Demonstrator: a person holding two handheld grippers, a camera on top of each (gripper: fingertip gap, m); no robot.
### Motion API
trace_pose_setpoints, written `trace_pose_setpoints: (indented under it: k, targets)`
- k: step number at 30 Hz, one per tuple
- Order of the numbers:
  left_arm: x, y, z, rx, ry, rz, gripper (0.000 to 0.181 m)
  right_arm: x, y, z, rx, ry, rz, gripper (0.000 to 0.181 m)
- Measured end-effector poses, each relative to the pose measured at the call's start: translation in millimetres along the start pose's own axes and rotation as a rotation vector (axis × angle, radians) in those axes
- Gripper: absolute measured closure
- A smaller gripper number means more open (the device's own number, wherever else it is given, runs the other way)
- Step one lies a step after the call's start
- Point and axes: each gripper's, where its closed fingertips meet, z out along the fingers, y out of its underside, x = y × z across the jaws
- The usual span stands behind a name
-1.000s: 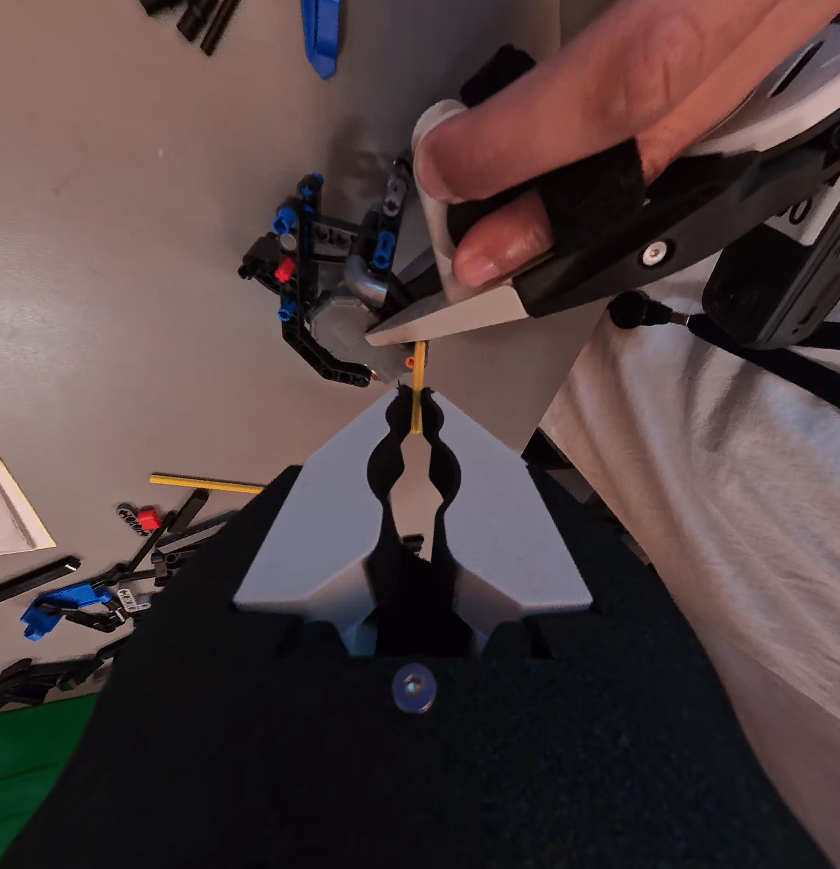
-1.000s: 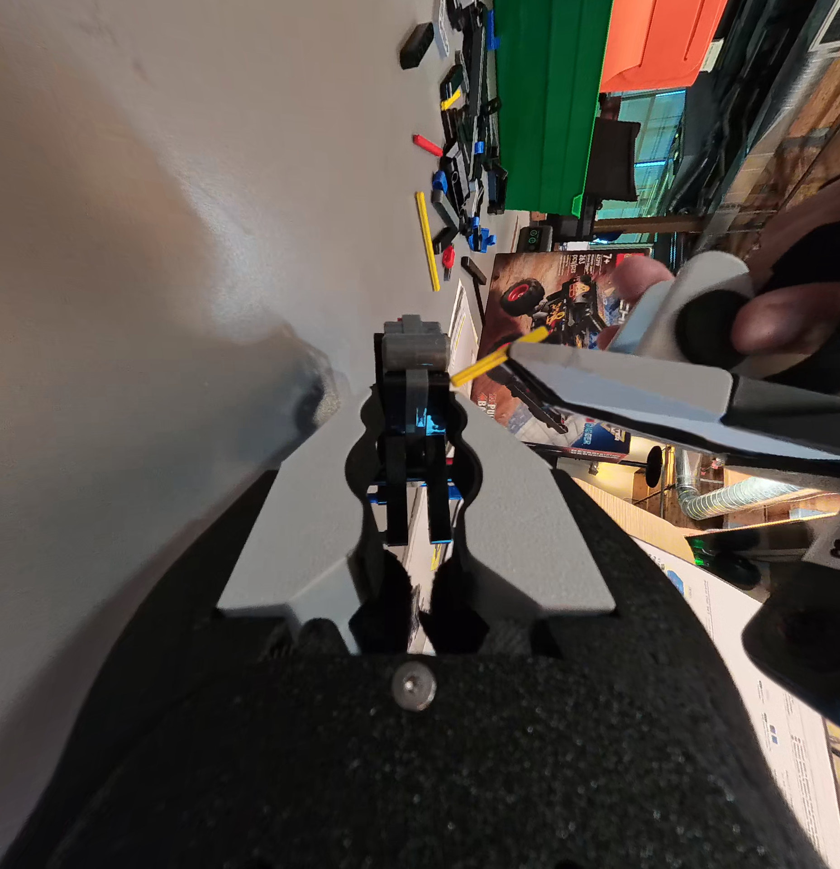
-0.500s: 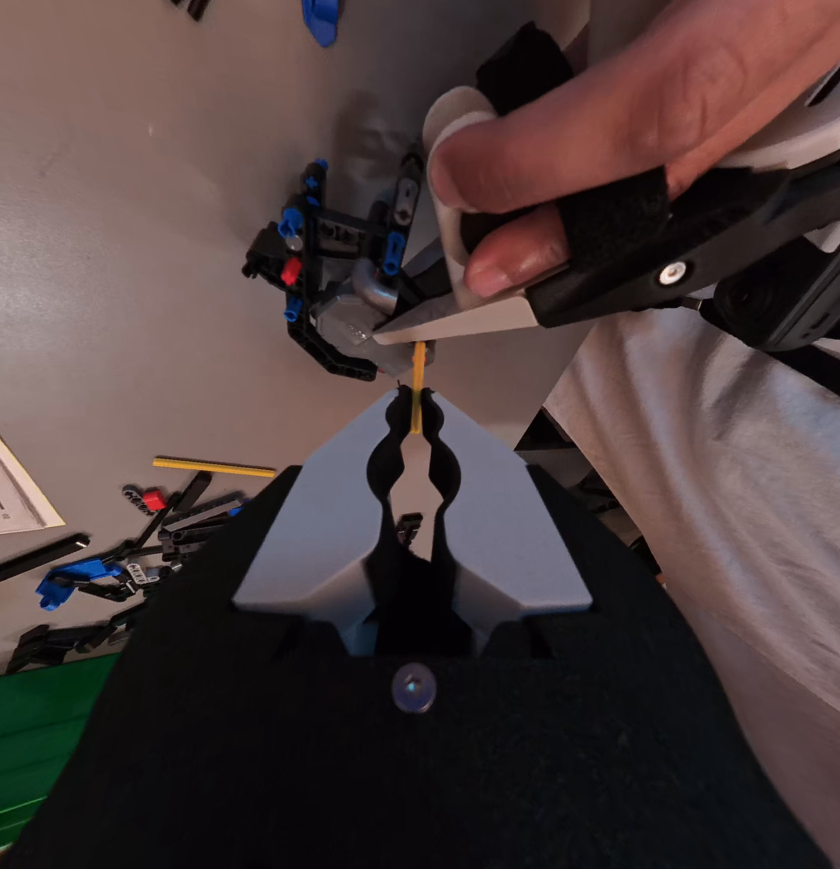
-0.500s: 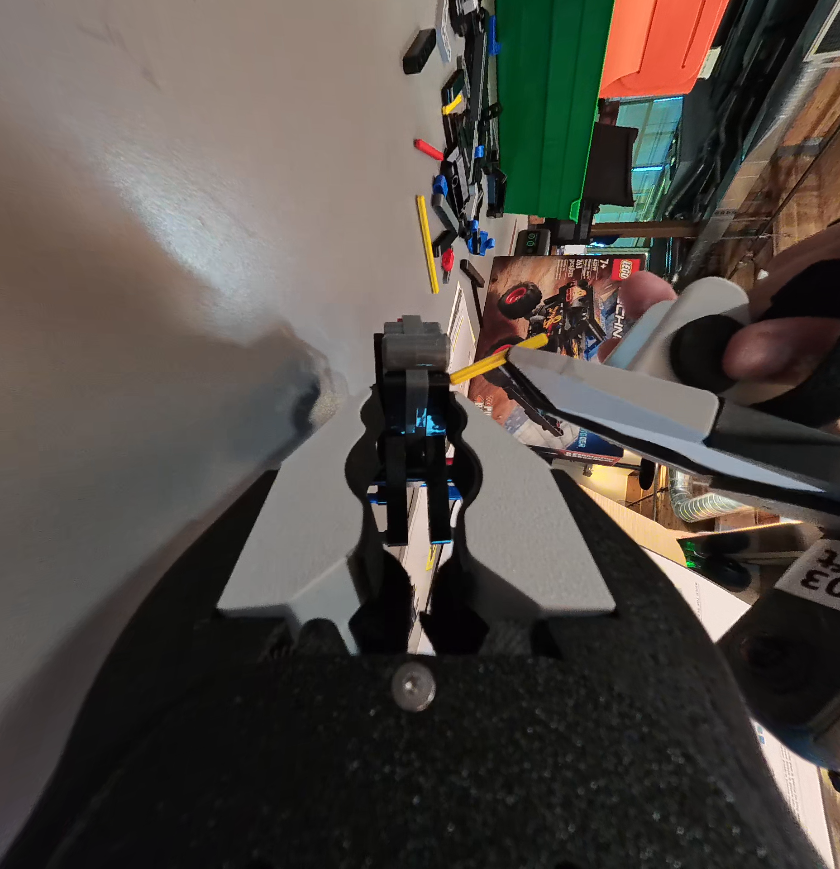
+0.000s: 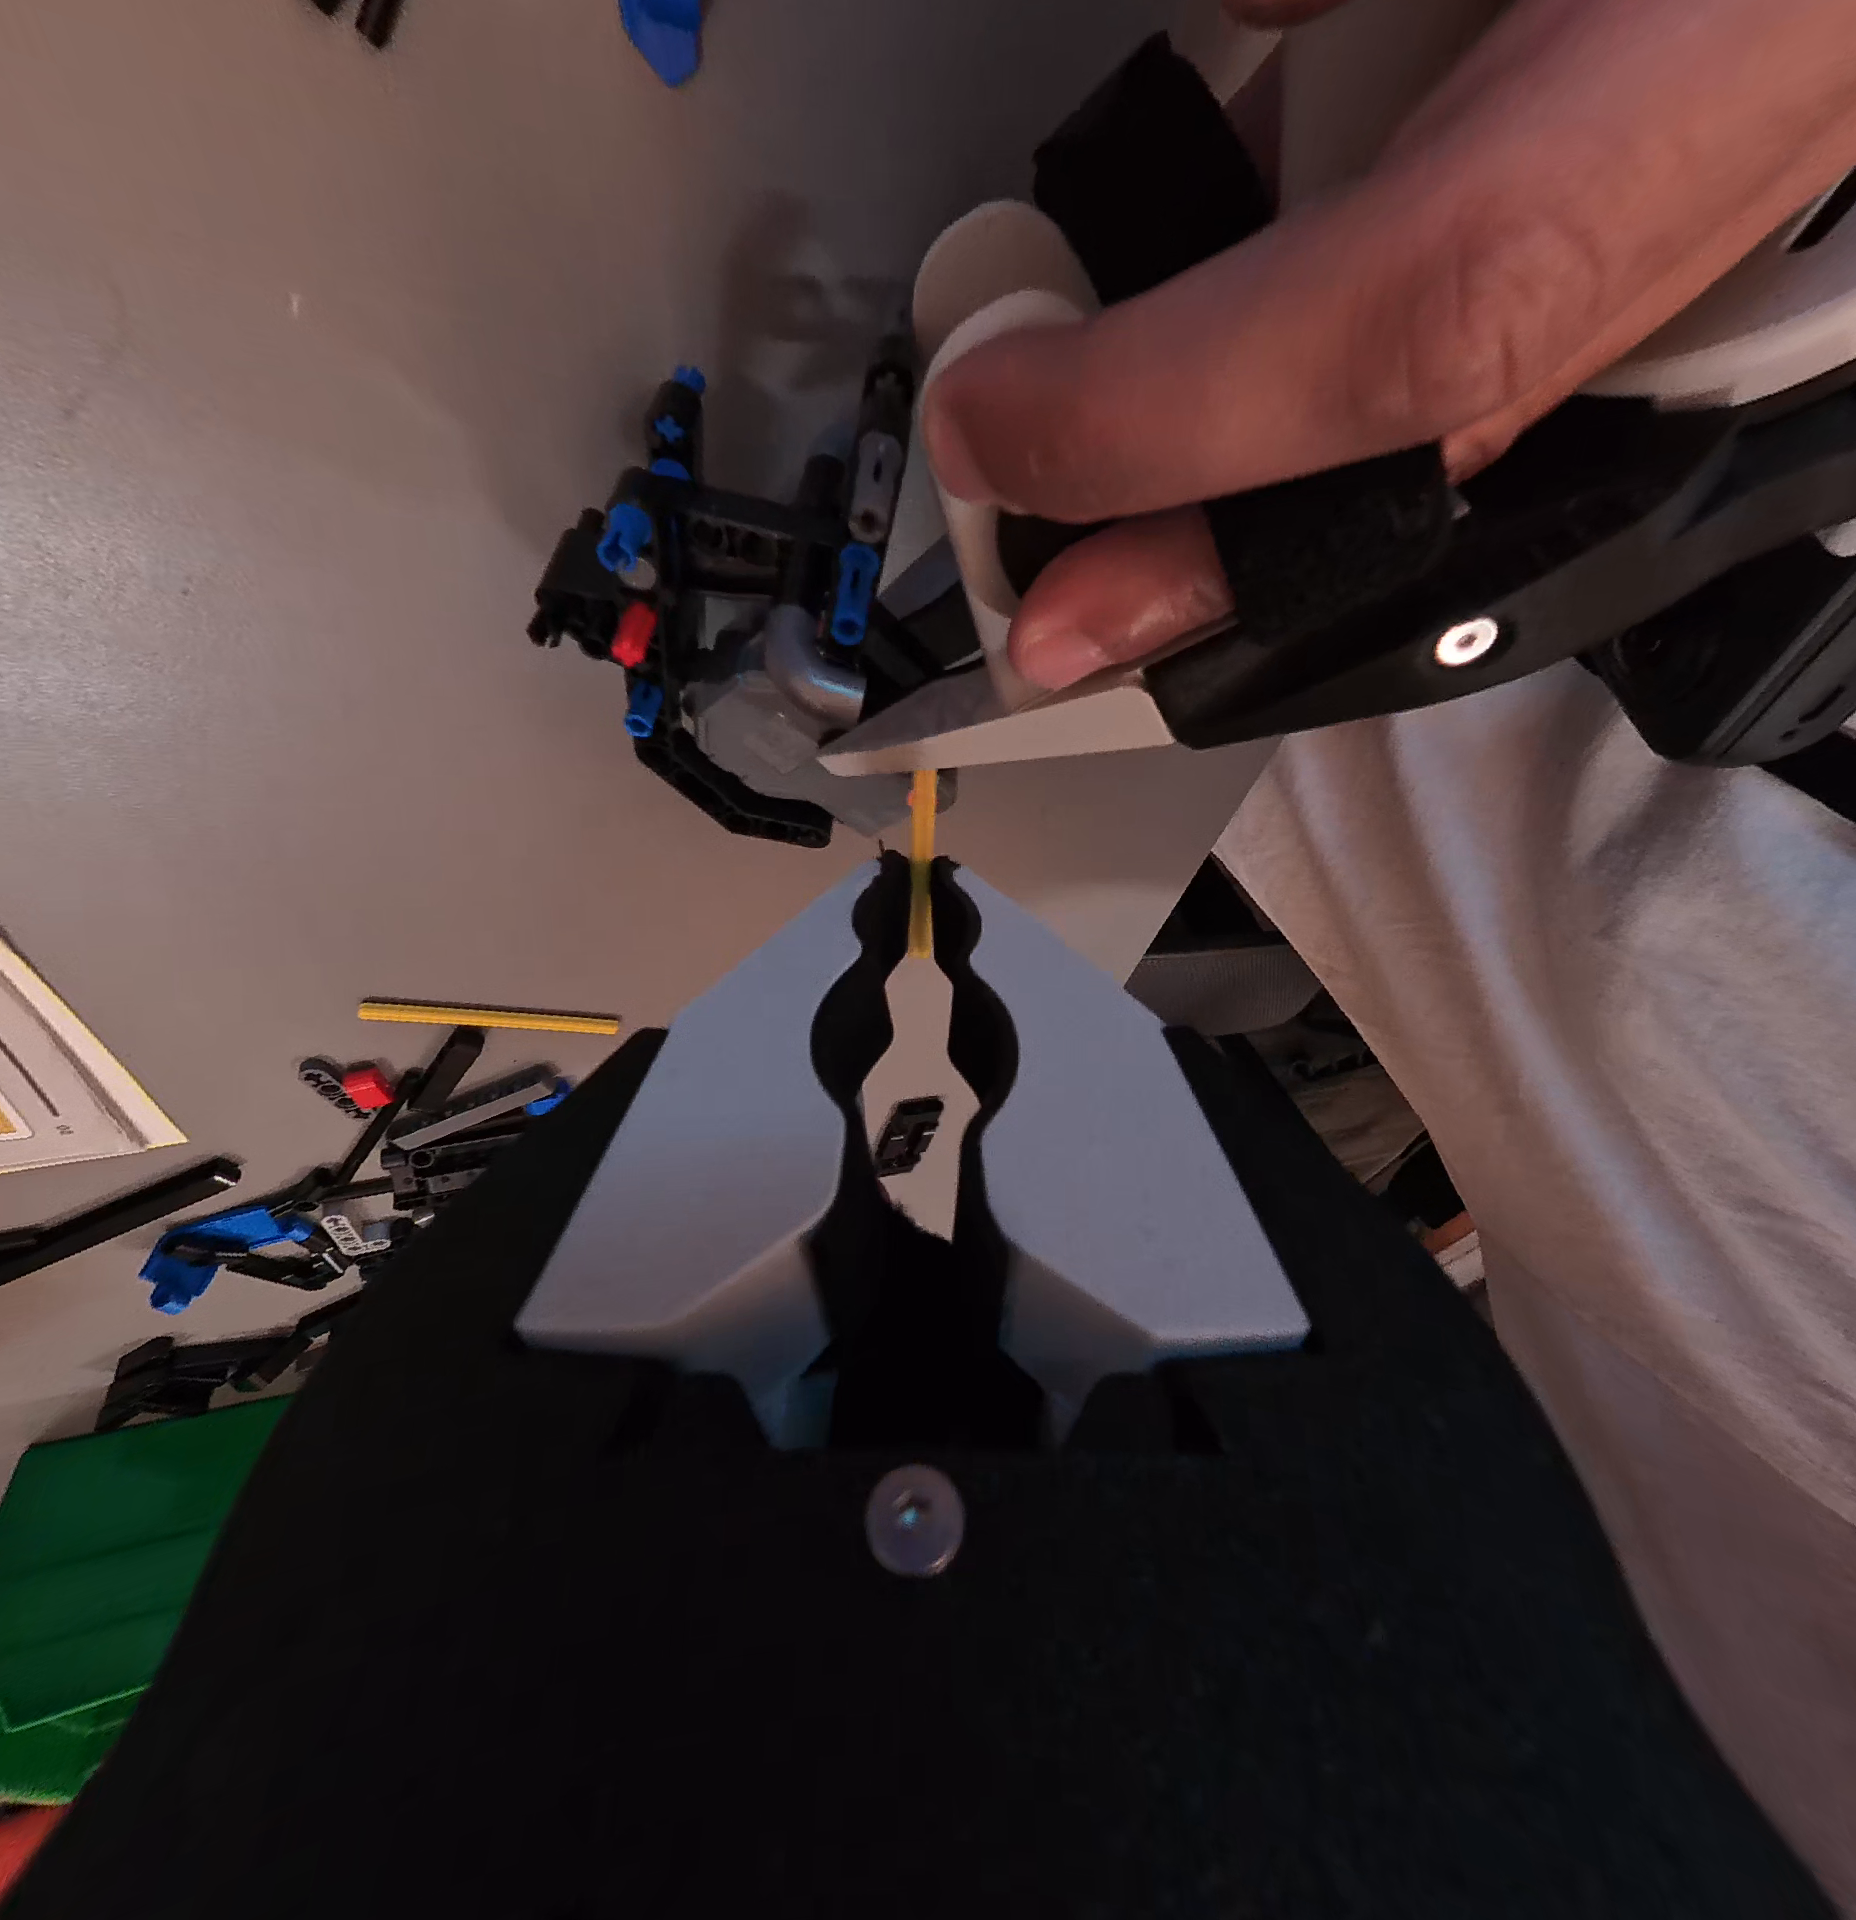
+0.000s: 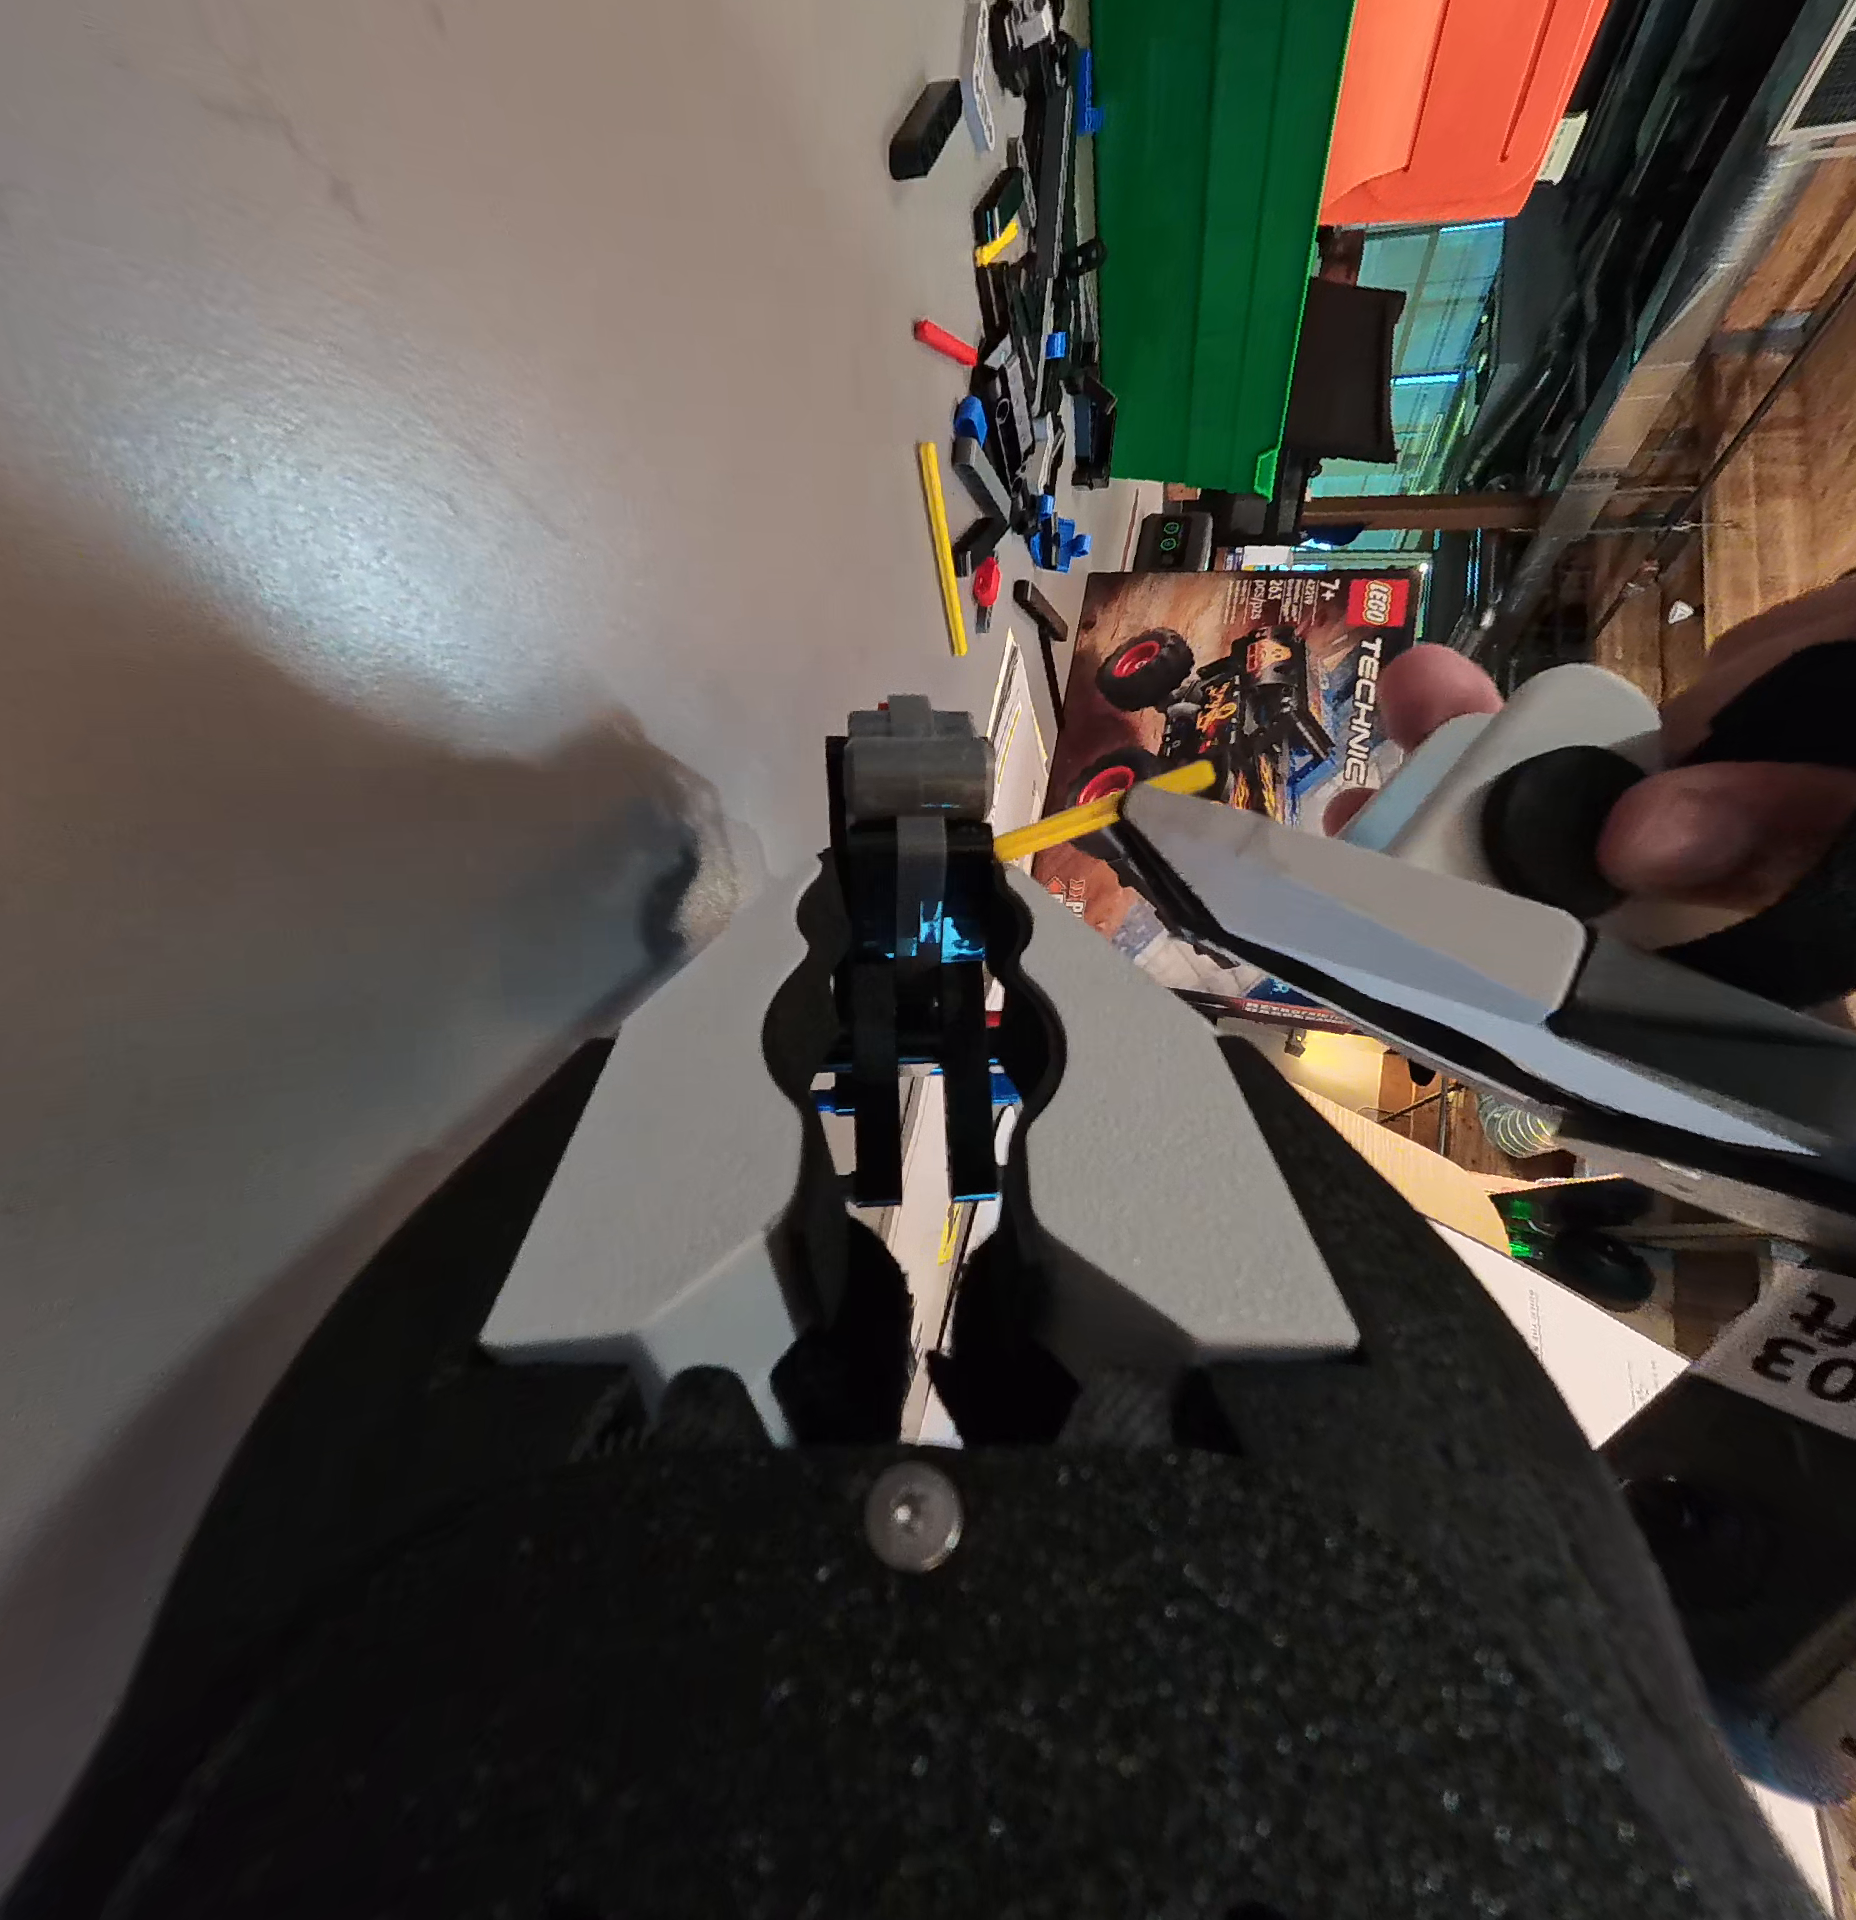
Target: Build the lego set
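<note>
Left tool (image 5: 919, 883) pinching a thin yellow stick (image 5: 921, 878), right tool (image 6: 908, 883) gripping the black and grey lego model (image 6: 908, 821), stick tip touching model

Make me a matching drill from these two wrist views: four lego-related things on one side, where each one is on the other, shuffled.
Things:
1. short yellow axle
2. black and grey assembly
3. long yellow axle
4. set box

Places:
A. lying loose on the table
B. pinched in the left gripper
C. standing behind the loose parts
D. clamped in the right gripper

Pairs: 1-B, 2-D, 3-A, 4-C
</note>
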Motion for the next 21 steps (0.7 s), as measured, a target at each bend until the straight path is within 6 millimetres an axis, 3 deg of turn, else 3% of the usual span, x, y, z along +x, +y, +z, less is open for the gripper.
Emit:
trace_pose_setpoints:
  k: [21]
  targets:
    - [-5.6, -11.2, 0.8, 0.076, 0.002, 0.003, 0.179, -5.7, 2.9, 2.2, -0.010, -0.029, 0.011, 0.156]
